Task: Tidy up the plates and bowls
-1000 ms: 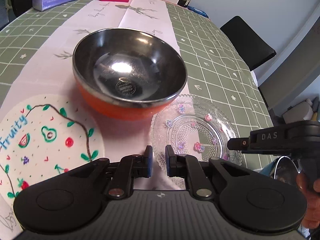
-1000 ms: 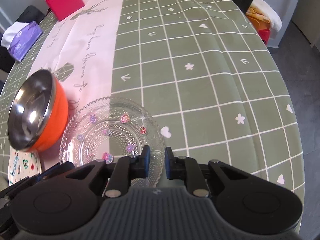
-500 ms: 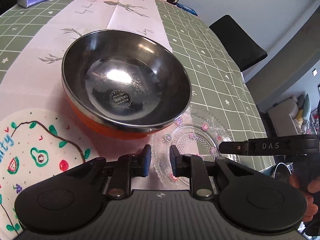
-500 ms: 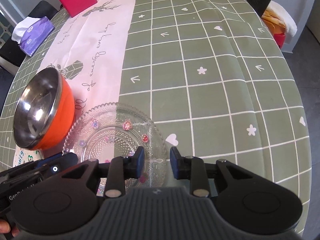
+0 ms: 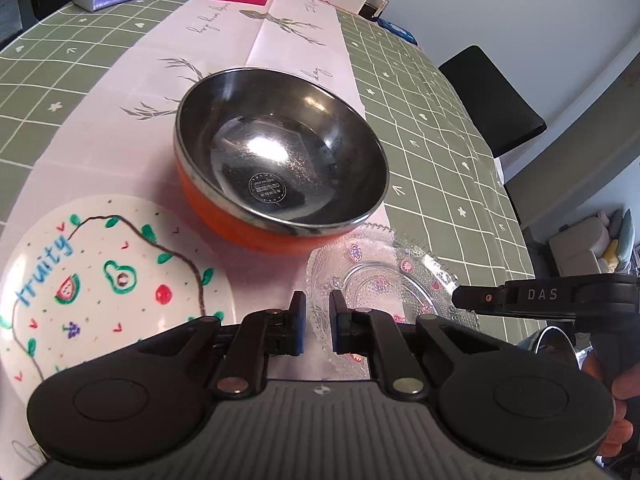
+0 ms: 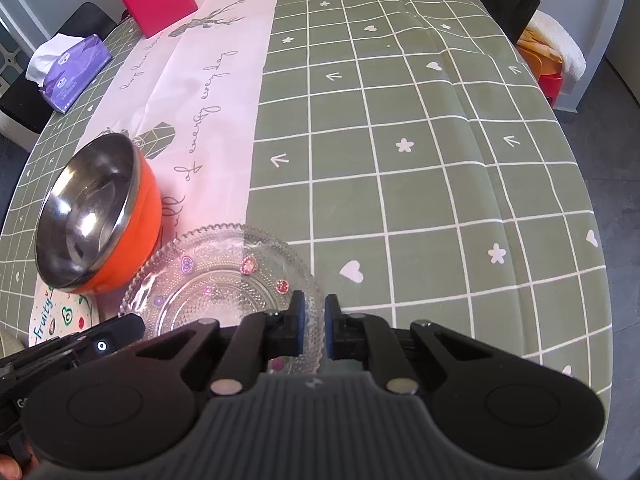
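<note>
Your right gripper (image 6: pixel 313 322), jaws narrowly parted and empty, straddles the near rim of the glass plate (image 6: pixel 224 280); your left gripper (image 5: pixel 317 322), likewise narrow, hovers just beside its left edge.

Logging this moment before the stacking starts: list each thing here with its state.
Orange steel bowl: upright, empty, on the runner.
Glass plate: flat, empty, right tongs open over its rim.
Fruity plate: flat, bare.
Left tongs: open, holding nothing.
Tissue pack: opened.

hand-held gripper (image 5: pixel 318 326): black body | blue pads (image 5: pixel 301 330) | silver screws
</note>
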`<state>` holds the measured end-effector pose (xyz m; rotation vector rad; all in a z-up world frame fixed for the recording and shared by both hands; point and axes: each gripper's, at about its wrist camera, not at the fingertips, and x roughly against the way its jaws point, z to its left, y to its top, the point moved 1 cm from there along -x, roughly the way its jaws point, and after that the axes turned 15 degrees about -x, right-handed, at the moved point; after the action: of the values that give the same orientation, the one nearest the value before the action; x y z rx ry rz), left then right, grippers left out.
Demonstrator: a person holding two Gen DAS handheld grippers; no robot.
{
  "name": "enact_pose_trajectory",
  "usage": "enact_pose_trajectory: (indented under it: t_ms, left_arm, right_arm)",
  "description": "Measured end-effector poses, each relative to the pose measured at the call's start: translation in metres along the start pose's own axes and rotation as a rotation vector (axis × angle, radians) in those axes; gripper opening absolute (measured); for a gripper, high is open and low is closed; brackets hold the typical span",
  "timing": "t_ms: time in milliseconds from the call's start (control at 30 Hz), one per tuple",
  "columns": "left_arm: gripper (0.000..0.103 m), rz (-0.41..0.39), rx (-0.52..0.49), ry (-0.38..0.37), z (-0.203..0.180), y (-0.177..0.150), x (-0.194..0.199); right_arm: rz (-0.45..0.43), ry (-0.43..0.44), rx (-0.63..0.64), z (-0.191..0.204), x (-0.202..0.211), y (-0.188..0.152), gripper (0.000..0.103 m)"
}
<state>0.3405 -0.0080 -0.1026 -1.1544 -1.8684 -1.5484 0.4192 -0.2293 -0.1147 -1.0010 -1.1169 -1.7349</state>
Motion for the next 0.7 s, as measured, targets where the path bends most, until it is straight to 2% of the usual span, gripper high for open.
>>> enact_pose_trajectory:
  t_ms: [467, 700]
  left_arm:
    - [0.011, -0.063, 0.017, 0.031, 0.015, -0.023, 0.054]
    - [0.011, -0.087, 0.028, 0.038, 0.019, -0.04, 0.084]
  right_arm:
    - [-0.003, 0.048, 0.059, 0.029, 0.027, -0.035, 0.006]
    - [-0.018, 0.051, 0.1, 0.042, 0.044, -0.064, 0.006]
